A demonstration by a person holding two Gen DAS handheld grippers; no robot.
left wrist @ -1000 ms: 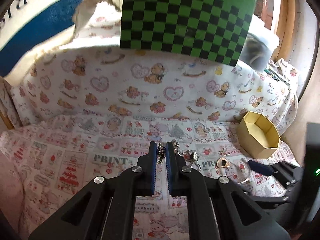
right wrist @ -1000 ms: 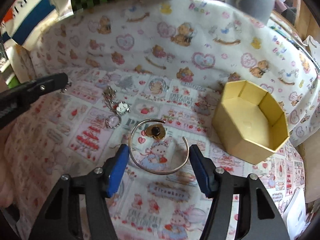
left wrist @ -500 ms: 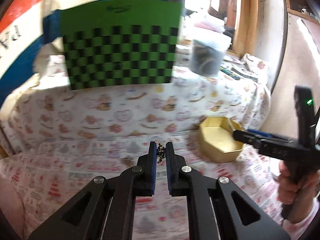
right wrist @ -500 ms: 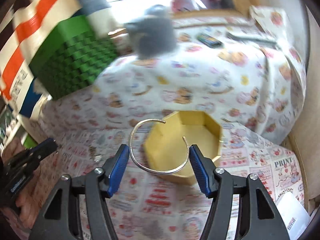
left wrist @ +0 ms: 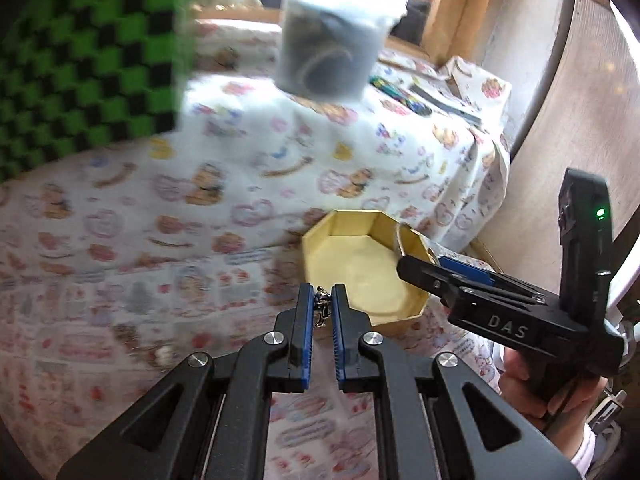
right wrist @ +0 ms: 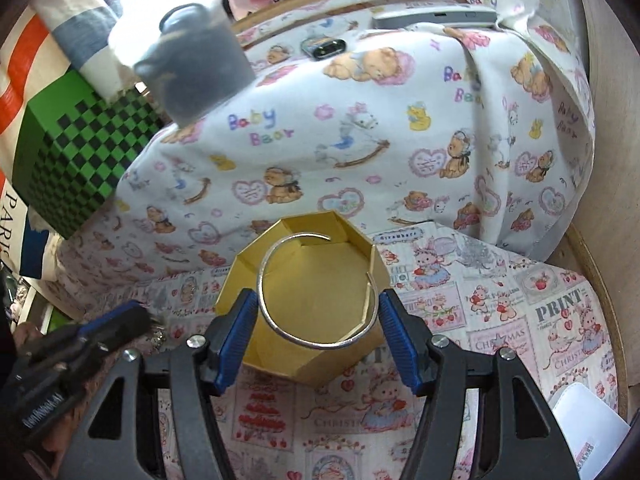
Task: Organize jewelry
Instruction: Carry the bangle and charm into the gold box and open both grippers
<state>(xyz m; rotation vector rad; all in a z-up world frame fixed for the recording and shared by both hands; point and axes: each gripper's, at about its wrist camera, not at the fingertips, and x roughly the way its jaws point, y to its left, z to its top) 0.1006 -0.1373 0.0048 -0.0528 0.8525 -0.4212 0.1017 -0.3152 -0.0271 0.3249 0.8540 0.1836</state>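
The desk [right wrist: 540, 332] is draped in a patchwork cloth of cartoon prints, and on it stands the landmark here, an open gold octagonal box [right wrist: 320, 288], which looks empty inside. Behind the box a second, bear-printed cloth [right wrist: 360, 140] rises over some bulk, with a blurred grey tub [left wrist: 332, 40] on top of it and a green and black chequered box [right wrist: 76, 152] to the box's far left.

The right claw [right wrist: 318, 320] hovers above the box, its jaws set fairly wide and pressing on either side of a silver open bangle [right wrist: 304, 312], which hangs directly over the box's floor. The left claw [left wrist: 320, 312] sits at the box's near-left rim, jaws almost closed on a small dark metal charm [left wrist: 322, 308]; it is too small to name more exactly. Left of the box a few small pieces [right wrist: 158, 334] of jewelry lie on the cloth, blurred.

Judging by this, the task is at an early stage: nothing is in the box yet, two pieces are poised for dropping in, and the loose ones remain to be fetched.

Readable writing: "DAS" on the right claw's body, "Baby Bear" on the bear cloth, "PRINT", "CHRISTMAS" and "Strawberr…" on the patchwork.
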